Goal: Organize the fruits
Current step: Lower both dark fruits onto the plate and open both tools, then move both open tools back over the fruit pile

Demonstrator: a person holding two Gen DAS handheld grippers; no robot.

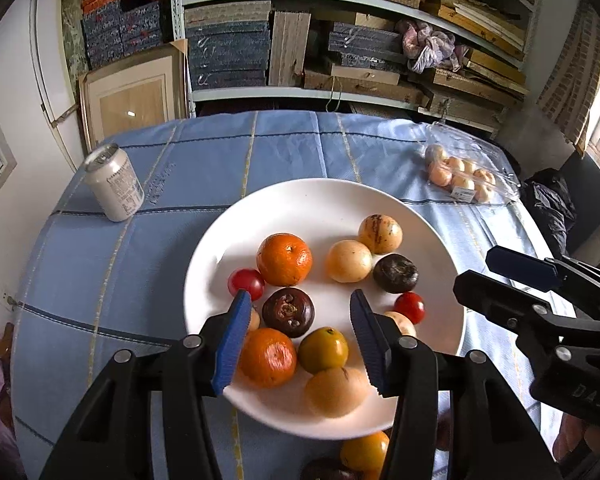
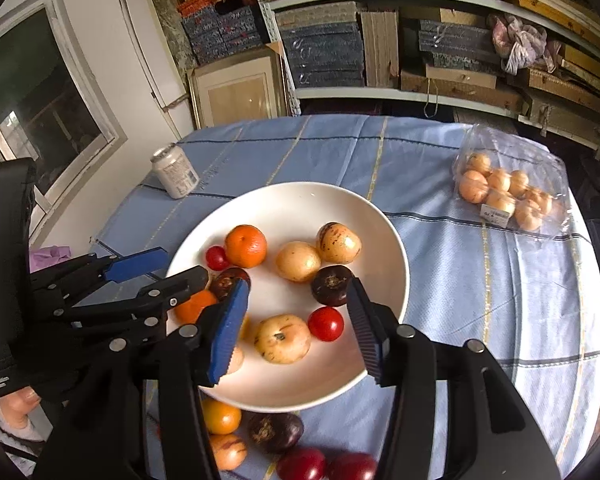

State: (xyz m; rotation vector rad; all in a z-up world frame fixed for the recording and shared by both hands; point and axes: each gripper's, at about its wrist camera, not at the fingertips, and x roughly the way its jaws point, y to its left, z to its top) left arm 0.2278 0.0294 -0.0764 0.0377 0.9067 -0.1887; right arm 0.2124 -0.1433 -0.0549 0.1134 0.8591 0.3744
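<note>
A white plate on the blue tablecloth holds several fruits: oranges, pale yellow fruits, dark purple fruits and red tomatoes. My left gripper is open and empty above the plate's near side, around the dark fruit and a yellow-green fruit. My right gripper is open and empty over the plate, around a pale fruit and a red tomato. Loose fruits lie on the cloth near the plate's front edge.
A white drink can stands at the table's left. A clear plastic pack of small orange fruits lies at the right. Shelves with stacked boxes stand behind the table. A picture frame leans against them.
</note>
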